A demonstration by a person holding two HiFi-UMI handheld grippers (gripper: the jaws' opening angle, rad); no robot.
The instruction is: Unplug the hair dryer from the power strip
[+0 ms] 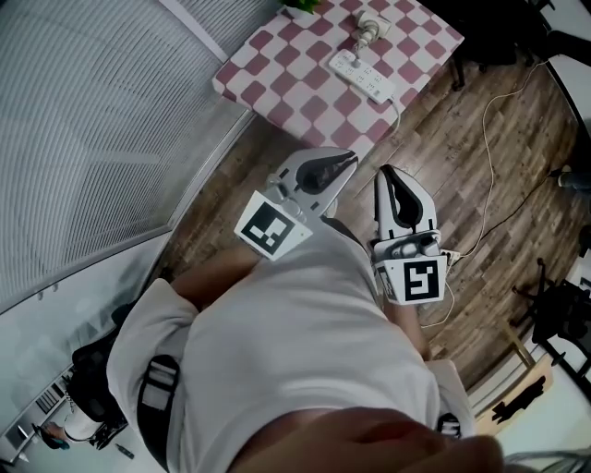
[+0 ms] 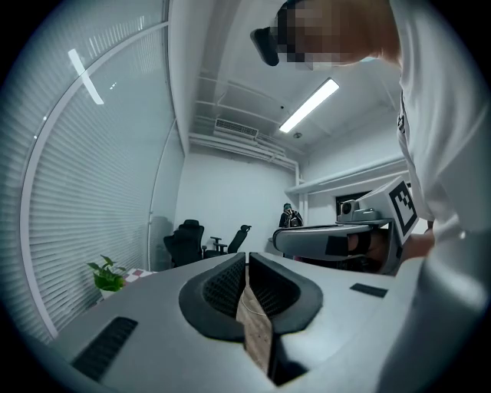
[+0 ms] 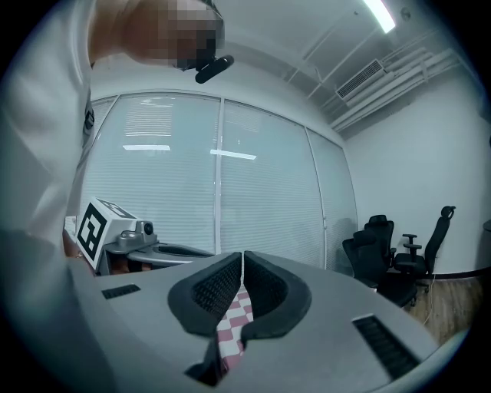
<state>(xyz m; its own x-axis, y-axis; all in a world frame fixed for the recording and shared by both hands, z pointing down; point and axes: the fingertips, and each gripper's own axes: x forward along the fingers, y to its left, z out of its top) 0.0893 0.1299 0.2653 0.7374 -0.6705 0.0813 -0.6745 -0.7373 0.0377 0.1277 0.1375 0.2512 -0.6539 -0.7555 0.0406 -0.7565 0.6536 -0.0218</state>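
Both grippers are held level in front of the person's white shirt [image 1: 305, 351], side by side above the wood floor [image 1: 462, 166]. Left gripper [image 1: 343, 162]: jaws together, nothing between them. Right gripper [image 1: 388, 174]: same, jaws together, empty. The checkered table [image 1: 277, 65] is further ahead, well apart from both. The white power strip [image 1: 362, 76] lies diagonally on it. A white plug [image 1: 367, 30] is seated at the strip's far end. Plant [image 1: 300, 6] at the table's far edge.

I count two claws: my left claw [image 1: 347, 159] and my right claw [image 1: 389, 172]. Far ahead I count one bench [image 1: 295, 92], one power strip [image 1: 362, 76], one plug [image 1: 367, 30], one plant [image 2: 107, 275] and two chairs [image 2: 186, 239].
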